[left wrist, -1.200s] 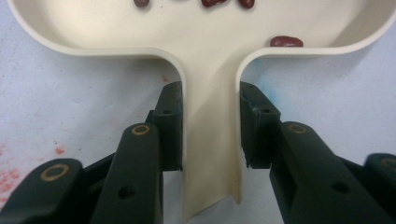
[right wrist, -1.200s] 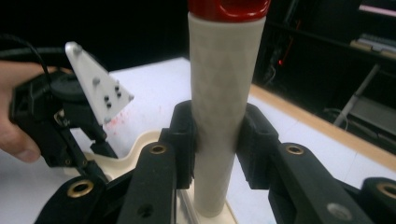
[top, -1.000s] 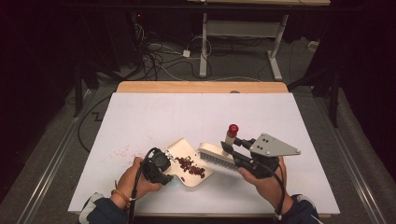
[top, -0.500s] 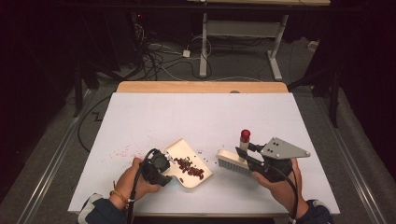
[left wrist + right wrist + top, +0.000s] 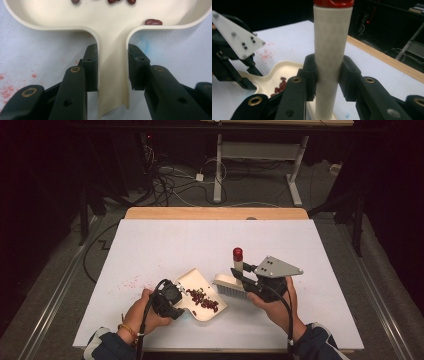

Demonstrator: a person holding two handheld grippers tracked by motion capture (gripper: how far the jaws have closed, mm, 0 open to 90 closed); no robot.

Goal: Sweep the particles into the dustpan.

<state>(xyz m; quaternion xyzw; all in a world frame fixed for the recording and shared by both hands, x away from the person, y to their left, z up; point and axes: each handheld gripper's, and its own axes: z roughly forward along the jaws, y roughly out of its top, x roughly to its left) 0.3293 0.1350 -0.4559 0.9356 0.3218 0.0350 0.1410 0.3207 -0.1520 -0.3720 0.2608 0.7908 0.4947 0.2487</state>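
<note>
A cream dustpan (image 5: 192, 279) lies on the white table with several red kidney beans (image 5: 202, 300) in it. My left gripper (image 5: 172, 302) is shut on the dustpan's handle (image 5: 112, 75), one pad pressing each side. One bean (image 5: 153, 22) rests by the pan's (image 5: 112, 22) rim. My right gripper (image 5: 239, 272) is shut on the upright cream handle (image 5: 329, 57) of a brush with a red cap (image 5: 238, 253). The brush's bristle head (image 5: 227, 284) sits on the table just right of the pan. In the right gripper view the pan (image 5: 272, 75) and beans (image 5: 280, 87) lie beyond the handle at lower left.
Red stains (image 5: 132, 282) mark the white table cover left of the pan. A wooden strip (image 5: 215, 213) runs along the table's far edge. Cables (image 5: 165, 180) and a desk frame (image 5: 260, 152) stand on the dark floor beyond.
The right gripper swung the brush right and toward me, then brought it back left beside the dustpan. The left gripper and the pan stayed put.
</note>
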